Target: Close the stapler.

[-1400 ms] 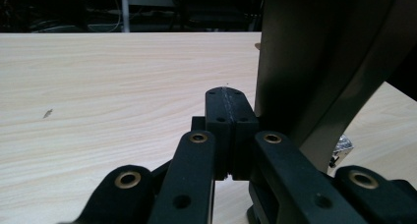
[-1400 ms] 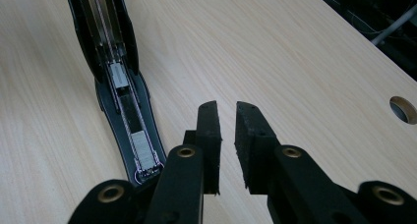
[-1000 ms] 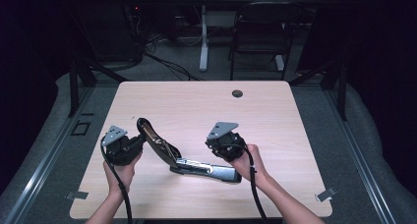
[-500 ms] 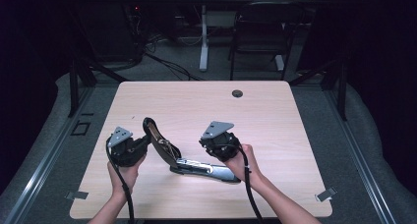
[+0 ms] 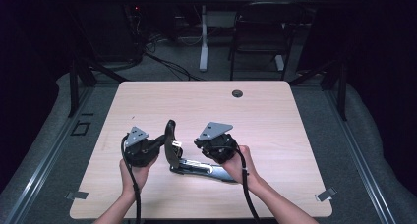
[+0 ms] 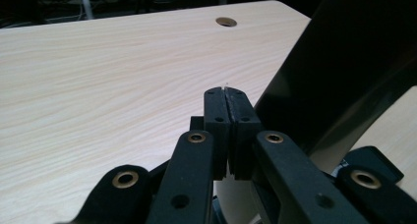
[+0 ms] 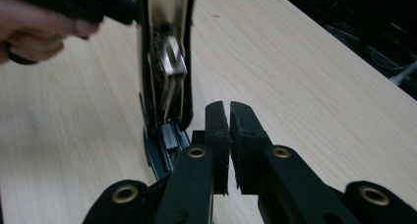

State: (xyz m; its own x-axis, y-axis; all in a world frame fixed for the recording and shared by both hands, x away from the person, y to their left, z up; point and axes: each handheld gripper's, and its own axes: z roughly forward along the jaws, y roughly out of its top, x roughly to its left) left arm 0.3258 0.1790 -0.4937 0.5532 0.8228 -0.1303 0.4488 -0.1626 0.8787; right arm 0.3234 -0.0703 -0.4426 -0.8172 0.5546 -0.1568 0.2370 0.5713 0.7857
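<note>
Your stapler [image 5: 189,157] lies open near the front middle of the table [image 5: 275,111], its base flat on the wood and its black top arm swung up almost upright between your two tools. The left gripper [image 5: 158,144] has its jaws pressed together with nothing between them, and sits against the raised arm's outer face; the right gripper [image 5: 209,150], jaws likewise pressed together on nothing, rests at the base's near end, though whether it touches cannot be told. In the right gripper view the metal staple channel [image 7: 169,67] shows inside the arm. Judge this thing as stiff and fairly heavy for its size, with smooth plastic shells that will likely slip under the pads. The hinge is loose, so push on the arm's broad back and pin the base low, near the hinge.
</note>
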